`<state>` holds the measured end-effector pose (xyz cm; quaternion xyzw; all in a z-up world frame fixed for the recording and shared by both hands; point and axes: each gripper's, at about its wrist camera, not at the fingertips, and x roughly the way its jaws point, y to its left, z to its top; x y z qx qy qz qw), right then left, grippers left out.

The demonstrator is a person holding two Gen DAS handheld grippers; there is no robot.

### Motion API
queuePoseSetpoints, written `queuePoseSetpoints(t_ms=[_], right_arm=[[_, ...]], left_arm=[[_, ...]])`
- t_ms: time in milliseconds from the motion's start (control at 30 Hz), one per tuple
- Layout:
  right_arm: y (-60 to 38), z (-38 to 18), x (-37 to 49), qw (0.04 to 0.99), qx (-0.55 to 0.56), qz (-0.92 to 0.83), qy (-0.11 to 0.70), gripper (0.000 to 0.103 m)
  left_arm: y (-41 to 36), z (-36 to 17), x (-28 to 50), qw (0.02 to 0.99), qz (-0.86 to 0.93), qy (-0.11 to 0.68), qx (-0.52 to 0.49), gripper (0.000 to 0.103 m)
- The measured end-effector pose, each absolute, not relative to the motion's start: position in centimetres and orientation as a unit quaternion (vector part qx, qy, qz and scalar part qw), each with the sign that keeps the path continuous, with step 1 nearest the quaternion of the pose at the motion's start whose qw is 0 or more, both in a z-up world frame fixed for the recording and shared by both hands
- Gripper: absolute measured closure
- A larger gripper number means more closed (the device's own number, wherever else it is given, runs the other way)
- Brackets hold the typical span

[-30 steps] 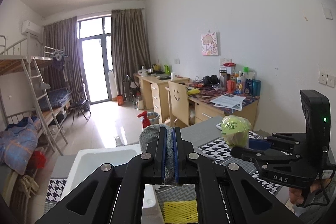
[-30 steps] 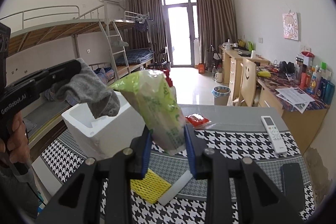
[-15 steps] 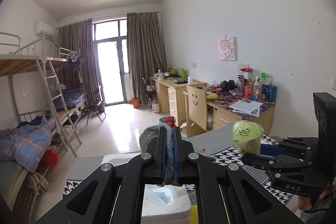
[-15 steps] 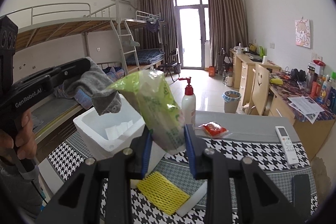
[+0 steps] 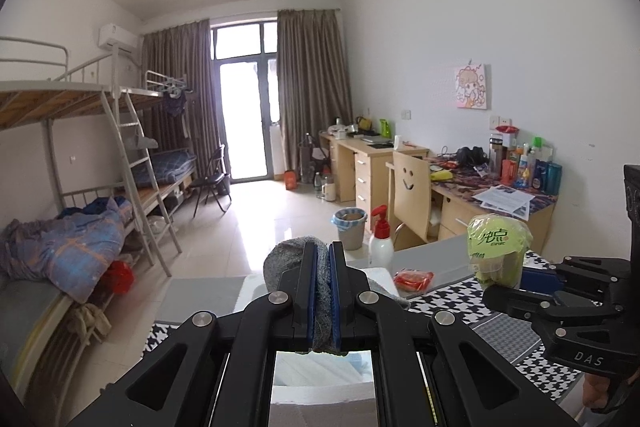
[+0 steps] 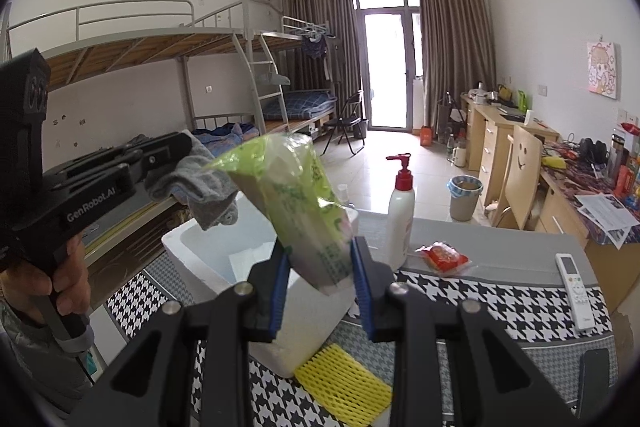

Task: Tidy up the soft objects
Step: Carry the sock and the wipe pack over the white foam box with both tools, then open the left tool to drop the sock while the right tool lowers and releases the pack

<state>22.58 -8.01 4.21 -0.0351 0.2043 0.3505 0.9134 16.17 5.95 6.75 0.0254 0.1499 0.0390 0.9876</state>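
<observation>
My left gripper (image 5: 323, 291) is shut on a grey sock (image 5: 288, 261), which hangs over the white foam box (image 5: 320, 393). Seen from the right wrist, that gripper (image 6: 182, 153) holds the sock (image 6: 200, 189) above the foam box (image 6: 208, 251). My right gripper (image 6: 320, 279) is shut on a green tissue pack (image 6: 298, 207), tilted left, just over the box's near right corner. In the left wrist view the right gripper (image 5: 504, 287) carries the tissue pack (image 5: 498, 247) at the right.
A yellow foam net (image 6: 342, 383) lies on the houndstooth tablecloth (image 6: 492, 301) in front of the box. A white pump bottle (image 6: 400, 215), a red packet (image 6: 442, 257) and a white remote (image 6: 574, 283) stand further back. A hand (image 6: 44, 283) grips the left handle.
Both grippers have moved over the foam box with their loads. The sock now hangs above its opening and the tissue pack sits closer to the box's near right corner.
</observation>
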Motion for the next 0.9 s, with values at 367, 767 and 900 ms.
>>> queuePoseSetpoints(t_ms=[367,767,900], right_arm=[[-5.8,4.1,22.5,0.909,-0.044,0.358,0.208,0.069],[-4.4,3.8,23.2,0.908,-0.054,0.353,0.219,0.069],[-3.8,3.7,23.3,0.908,-0.056,0.353,0.221,0.069]], left_arm=[[7.6,5.5,17.5,0.983,0.049,0.175,0.015,0.097],[9.3,3.9,18.2,0.978,0.065,0.198,0.008,0.031],[10.0,4.0,17.6,0.979,0.074,0.190,0.005,0.017]])
